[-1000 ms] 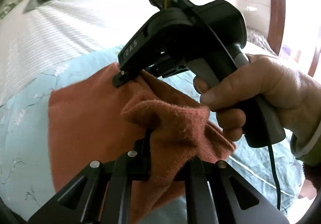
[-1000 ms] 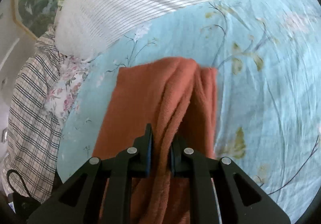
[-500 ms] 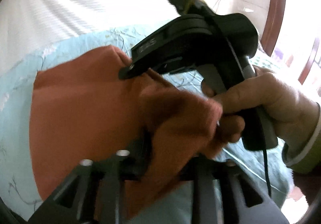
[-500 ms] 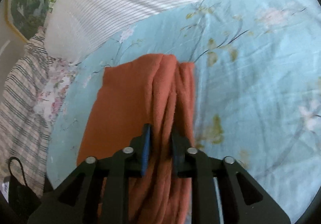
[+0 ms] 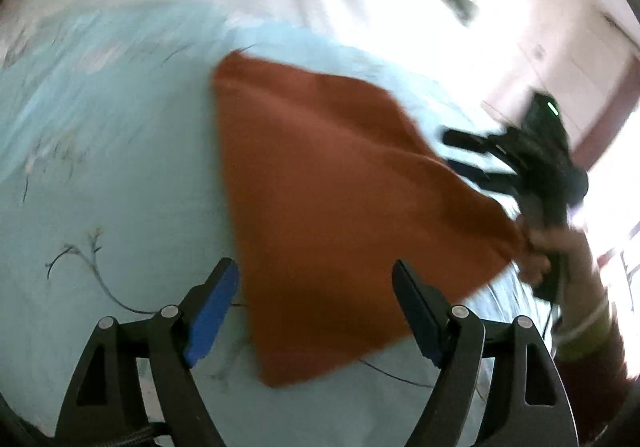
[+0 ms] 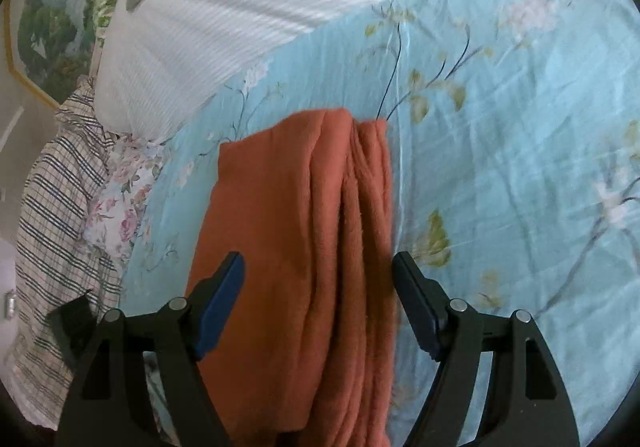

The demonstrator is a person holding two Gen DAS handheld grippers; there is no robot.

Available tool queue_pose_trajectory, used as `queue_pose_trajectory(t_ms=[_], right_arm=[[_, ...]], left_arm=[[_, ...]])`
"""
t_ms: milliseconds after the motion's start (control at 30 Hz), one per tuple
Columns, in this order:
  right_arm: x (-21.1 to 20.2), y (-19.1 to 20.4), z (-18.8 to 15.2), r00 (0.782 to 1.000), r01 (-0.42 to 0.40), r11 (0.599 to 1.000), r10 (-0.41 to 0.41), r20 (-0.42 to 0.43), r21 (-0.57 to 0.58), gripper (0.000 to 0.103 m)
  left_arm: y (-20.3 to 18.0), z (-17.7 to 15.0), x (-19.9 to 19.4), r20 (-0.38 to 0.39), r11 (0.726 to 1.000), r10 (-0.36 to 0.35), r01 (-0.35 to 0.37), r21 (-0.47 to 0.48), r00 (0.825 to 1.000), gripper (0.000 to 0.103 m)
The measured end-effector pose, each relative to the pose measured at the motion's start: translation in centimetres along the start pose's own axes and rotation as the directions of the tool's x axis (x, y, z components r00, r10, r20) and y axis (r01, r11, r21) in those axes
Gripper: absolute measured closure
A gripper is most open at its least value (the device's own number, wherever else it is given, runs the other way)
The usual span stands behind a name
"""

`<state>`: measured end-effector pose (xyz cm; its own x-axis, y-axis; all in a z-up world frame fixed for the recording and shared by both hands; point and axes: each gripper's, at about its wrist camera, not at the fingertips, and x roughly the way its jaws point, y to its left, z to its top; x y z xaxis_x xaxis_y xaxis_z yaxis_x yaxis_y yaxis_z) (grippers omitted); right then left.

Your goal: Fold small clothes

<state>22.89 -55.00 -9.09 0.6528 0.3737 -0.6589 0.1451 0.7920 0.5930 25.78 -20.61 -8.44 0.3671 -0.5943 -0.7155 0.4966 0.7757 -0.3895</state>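
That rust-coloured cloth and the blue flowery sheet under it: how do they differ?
The rust cloth is plain, one colour; the blue sheet carries printed flowers and stems. The cloth looks fuzzy and thick, the sheet smooth and thin. The cloth is small and doubled over, with ridges along one side; the sheet spreads wide in a single creased layer. Both lie loose on the bed, neither gripped.

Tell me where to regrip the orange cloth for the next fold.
Probably the near corner of the orange cloth, approached from the near side with the left gripper. That corner lies flat and free on the blue floral sheet, while the right-hand edge is bunched in ridges.
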Motion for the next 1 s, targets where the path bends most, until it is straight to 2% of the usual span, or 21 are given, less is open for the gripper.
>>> queue_pose_trajectory(t_ms=[133,200,267,333,367,400,467,533,567,600,633,733,867,1000], right_arm=[[1.7,-0.7,-0.2,0.998,-0.002,1.0,0.003,-0.055,0.017,0.027],[1.8,-1.1,-0.3,0.998,-0.028,0.999,0.029,-0.049,0.019,0.027],[1.7,-1.1,-0.4,0.998,-0.038,0.999,0.039,-0.051,0.017,0.028],[2.1,-1.0,-0.5,0.997,-0.033,0.999,0.033,-0.067,0.0,0.045],[2.4,-1.0,-0.6,0.996,-0.031,0.999,0.031,-0.085,-0.004,0.057],[2.7,-0.9,-0.7,0.995,-0.038,0.999,0.037,-0.094,-0.005,0.062],[2.7,-0.6,-0.9,0.995,-0.041,0.999,0.04,-0.095,-0.01,0.069],[2.3,0.0,-1.2,0.996,-0.046,0.999,0.046,-0.076,-0.005,0.073],[1.9,0.4,-1.5,0.997,-0.053,0.999,0.053,-0.063,-0.003,0.074],[1.5,1.0,-1.7,0.997,-0.067,0.998,0.067,-0.048,-0.002,0.075],[1.2,1.6,-1.9,0.996,-0.086,0.996,0.086,-0.038,-0.002,0.075],[1.3,4.5,-2.9,0.989,-0.143,0.989,0.142,-0.038,-0.031,0.076],[3.0,8.7,-4.1,0.977,-0.207,0.975,0.202,-0.063,-0.084,0.076],[5.6,12.0,-4.5,0.961,-0.269,0.958,0.26,-0.093,-0.099,0.076]], left_arm=[[3.3,1.5,2.3,-0.052,0.987,-0.084,0.076,-0.144,0.995,0.023],[4.2,2.2,4.3,-0.092,0.975,-0.132,0.112,-0.192,0.987,0.023],[4.6,2.8,5.3,-0.092,0.965,-0.165,0.142,-0.22,0.982,0.021],[4.6,3.8,6.1,-0.078,0.964,-0.181,0.161,-0.214,0.98,0.02],[4.4,4.1,6.5,-0.081,0.964,-0.182,0.162,-0.209,0.98,0.02],[4.2,4.6,6.9,-0.08,0.967,-0.178,0.159,-0.2,0.981,0.02],[3.8,5.4,7.5,-0.071,0.975,-0.166,0.153,-0.16,0.984,0.035],[3.4,5.8,8.5,-0.085,0.986,-0.129,0.119,-0.118,0.988,0.054],[3.1,5.6,8.2,-0.079,0.988,-0.127,0.119,-0.103,0.989,0.06],[3.0,5.7,7.9,-0.071,0.988,-0.131,0.124,-0.095,0.989,0.072],[3.1,5.7,7.4,-0.062,0.986,-0.144,0.137,-0.094,0.988,0.076],[3.5,5.3,4.6,-0.02,0.981,-0.171,0.168,-0.099,0.985,0.079],[3.8,4.5,0.2,0.034,0.991,-0.118,0.12,-0.058,0.992,0.08],[6.2,3.5,-4.7,0.077,0.995,-0.067,0.072,-0.063,0.995,0.08]])
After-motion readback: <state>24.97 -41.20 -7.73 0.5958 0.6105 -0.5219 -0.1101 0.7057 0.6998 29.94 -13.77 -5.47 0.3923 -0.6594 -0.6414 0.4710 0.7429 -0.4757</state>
